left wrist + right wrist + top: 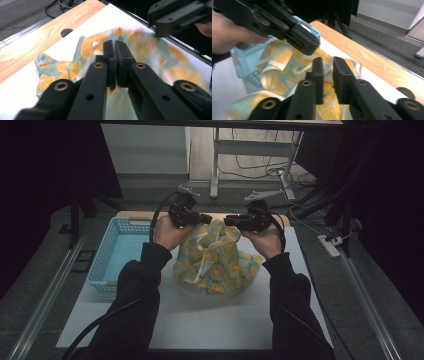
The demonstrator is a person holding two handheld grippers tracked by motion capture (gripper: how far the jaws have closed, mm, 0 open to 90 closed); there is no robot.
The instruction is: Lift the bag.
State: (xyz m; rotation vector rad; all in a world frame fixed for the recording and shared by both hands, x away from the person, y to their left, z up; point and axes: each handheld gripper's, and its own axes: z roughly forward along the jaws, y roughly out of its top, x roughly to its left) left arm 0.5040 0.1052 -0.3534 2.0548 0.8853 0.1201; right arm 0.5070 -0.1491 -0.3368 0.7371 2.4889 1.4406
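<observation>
Cloth (217,262) lies bunched beside the basket (114,251) — left gripper (115,46) nearly shut, right gripper (327,65) slightly parted, neither visibly pinching fabric — so a corner may slip free.

Cloth (217,262): thin woven fabric, soft and crumpled, matt, printed with orange slices on pale teal. Basket (107,251): light blue moulded plastic, perforated walls, slight sheen. Table sheet (200,317): white, smooth, flat, matt, paper-like or laminate; cannot tell which. Table edge (32,42): wood-grain finish, orange-brown, smooth, faint gloss. Left gripper (115,47): black matt plastic jaws, brass-coloured metal rivets at the pivots. Right gripper (327,63): same black matt plastic, pads with a rough, grainy face. Sleeves (132,285): dark matt fabric. Floor (40,265): grey, fine-textured, carpet-like.
</observation>
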